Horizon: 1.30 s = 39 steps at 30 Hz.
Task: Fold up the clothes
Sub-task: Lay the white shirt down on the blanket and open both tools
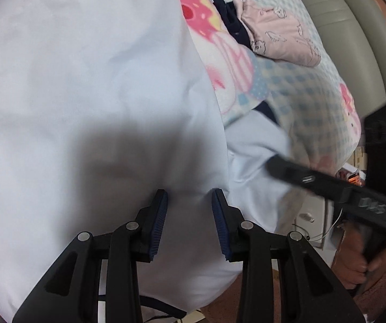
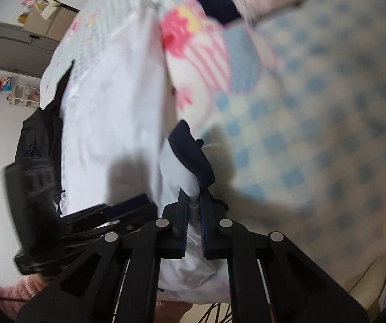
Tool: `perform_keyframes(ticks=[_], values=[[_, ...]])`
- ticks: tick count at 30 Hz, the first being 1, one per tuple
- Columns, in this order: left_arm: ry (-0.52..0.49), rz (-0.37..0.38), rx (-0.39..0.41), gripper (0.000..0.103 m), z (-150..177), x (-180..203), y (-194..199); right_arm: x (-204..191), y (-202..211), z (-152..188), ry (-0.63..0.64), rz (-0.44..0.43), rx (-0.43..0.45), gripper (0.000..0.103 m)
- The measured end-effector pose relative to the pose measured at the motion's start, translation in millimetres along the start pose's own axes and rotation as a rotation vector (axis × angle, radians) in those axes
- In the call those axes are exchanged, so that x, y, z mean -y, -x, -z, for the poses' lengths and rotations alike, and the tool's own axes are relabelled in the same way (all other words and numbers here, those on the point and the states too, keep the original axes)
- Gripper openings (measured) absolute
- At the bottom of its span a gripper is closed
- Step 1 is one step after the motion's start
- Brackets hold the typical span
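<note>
A big pale blue shirt (image 1: 85, 94) is spread flat on a bed, on top of a blanket (image 1: 300, 102) with blue checks and pink pictures. In the left wrist view most of the picture, from 7 o'clock round to 1 o'clock, is filled by the shirt.

The left claw (image 1: 190, 202) is spread wide, with nothing held between its blue pads. It sits low over the shirt's body, close to the near right edge.

The right claw (image 2: 194, 202) is pressed together on the sleeve (image 2: 176, 169), which has a dark blue cuff (image 2: 193, 153). In the right wrist view the sleeve sticks up toward 12 o'clock from the claw.

At 1 o'clock in the left wrist view, a pink top with bear drawings (image 1: 279, 32) and a dark cloth (image 1: 230, 18) are seen well apart from the shirt.

A sleeve fold looks to be under way, though that is only a guess.

What could go wrong: only a small bit of sleeve is pinched, so it could slip out if pulled fast. The shirt's body is not held down, so it could be dragged and wrinkled. The right view is blurry, so a fast move seems likely.
</note>
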State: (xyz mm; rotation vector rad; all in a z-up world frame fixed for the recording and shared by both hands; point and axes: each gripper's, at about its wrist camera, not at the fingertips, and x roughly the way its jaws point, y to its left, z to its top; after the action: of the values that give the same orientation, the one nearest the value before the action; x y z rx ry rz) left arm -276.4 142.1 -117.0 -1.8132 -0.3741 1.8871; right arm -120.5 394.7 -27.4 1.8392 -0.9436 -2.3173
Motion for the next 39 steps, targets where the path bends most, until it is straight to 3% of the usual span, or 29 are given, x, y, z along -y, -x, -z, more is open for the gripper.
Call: perform_keyframes(ticks=[3,5,8,10,12,15,17,20,24,29,32,34,36,39], values=[[0.012,0.030,0.021,0.037,-4.2,-1.1,2.9,-3.6,23.2,-0.1,0.028,0.034,0.075,0.005],[0.046,0.055,0.022,0.037,-3.6,-8.0,1.3,10.5,37.8,3.8,0.030,0.105,0.092,0.005],[0.097,0.052,-0.009,0.037,-0.3,-23.0,-14.1,30.0,21.7,8.4,0.027,0.195,0.011,0.005],[0.108,0.014,-0.044,0.026,-0.7,-29.2,-29.0,41.9,6.0,10.8,0.023,0.251,-0.054,0.005],[0.129,0.036,-0.049,0.027,-3.2,-30.5,-21.3,48.7,-1.0,10.3,0.023,0.293,-0.087,0.005],[0.131,0.080,-0.026,0.030,-5.3,-30.9,-1.5,38.8,23.4,-1.7,0.036,0.299,-0.001,0.006],[0.095,0.054,0.002,0.030,-9.0,-29.8,11.8,32.3,39.7,-9.8,0.045,0.304,0.057,0.017],[0.070,0.014,0.044,0.030,-21.3,-35.2,28.6,19.6,60.8,-23.7,0.074,0.298,0.134,0.024],[0.097,-0.059,0.117,0.032,-53.4,-48.4,26.9,-30.3,29.4,-66.3,0.181,0.232,0.119,0.025],[0.192,-0.275,0.237,0.032,-75.3,-105.5,62.1,-58.8,-23.6,-110.1,0.236,0.181,0.065,0.025],[0.291,-0.344,0.309,0.032,-91.0,-165.0,96.9,-70.5,-77.1,-141.0,0.260,0.164,0.072,0.026],[0.204,-0.352,0.295,0.032,-111.1,-201.5,115.4,-80.2,-94.2,-165.9,0.275,0.176,0.094,0.030],[0.223,-0.378,0.326,0.033,-135.4,-234.4,130.2,-89.2,-105.2,-192.1,0.286,0.192,0.120,0.036],[0.242,-0.293,0.335,0.039,-174.0,-271.8,139.1,-94.8,-120.4,-230.0,0.272,0.195,0.131,0.042]])
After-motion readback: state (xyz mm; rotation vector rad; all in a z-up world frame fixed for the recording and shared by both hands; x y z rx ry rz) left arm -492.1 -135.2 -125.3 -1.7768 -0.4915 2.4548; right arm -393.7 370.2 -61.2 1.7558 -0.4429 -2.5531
